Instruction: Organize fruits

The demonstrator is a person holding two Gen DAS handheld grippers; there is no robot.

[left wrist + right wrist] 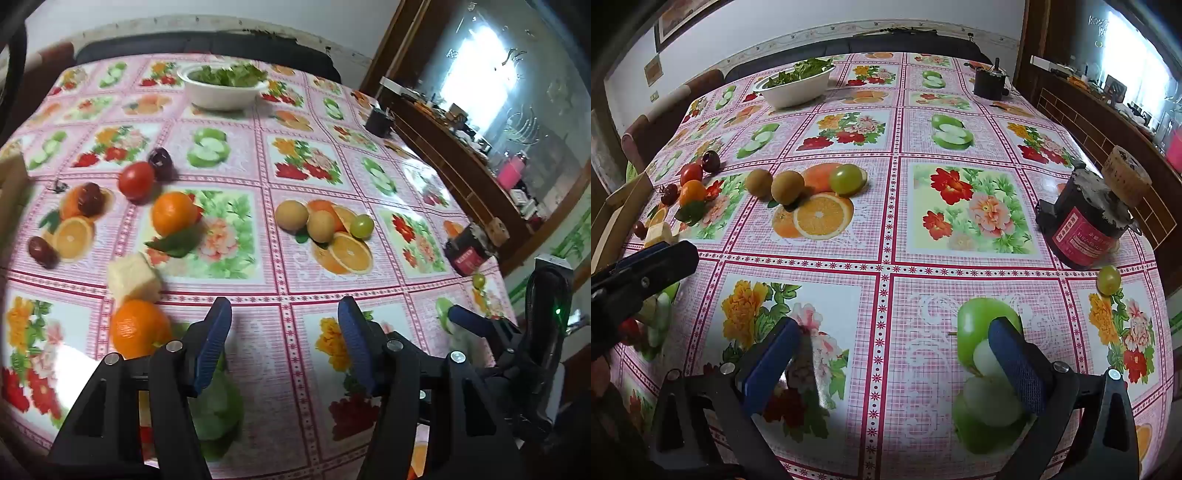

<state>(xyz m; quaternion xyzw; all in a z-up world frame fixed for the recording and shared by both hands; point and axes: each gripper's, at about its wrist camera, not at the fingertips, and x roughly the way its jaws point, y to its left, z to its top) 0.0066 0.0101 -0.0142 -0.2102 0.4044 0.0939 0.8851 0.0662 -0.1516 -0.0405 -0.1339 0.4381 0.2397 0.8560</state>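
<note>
Both grippers are hovering low over the near edge of the table with nothing in them: the left gripper (284, 339) has its blue-padded jaws spread wide apart, and the right gripper (905, 354) is the same, jaws gaping over bare tablecloth (886, 206). The fruit is all loose on that busy fruit-and-flower print, so real ones sit right on top of printed ones. Mid-table there's a tight little cluster: two brown kiwis, the first kiwi (291, 215) touching the second kiwi (320, 226), with a pale green grape (361, 225) just beside them. Off to the left is the bigger bunch: a bright orange (173, 213), a shiny red tomato (136, 181) behind it, a dark purple plum (161, 159) just past that, and a couple of dark reddish-brown fruits, one (90, 198) near the tomato and another (42, 251) closer to the table edge. A second orange (139, 328) sits nearest the left gripper, touching a pale yellow block (133, 278). Far right, a lone green grape (1109, 280) rests just beside a black cylinder with a red label (1086, 225). A white bowl of greens (796, 86) is at the far side.
</note>
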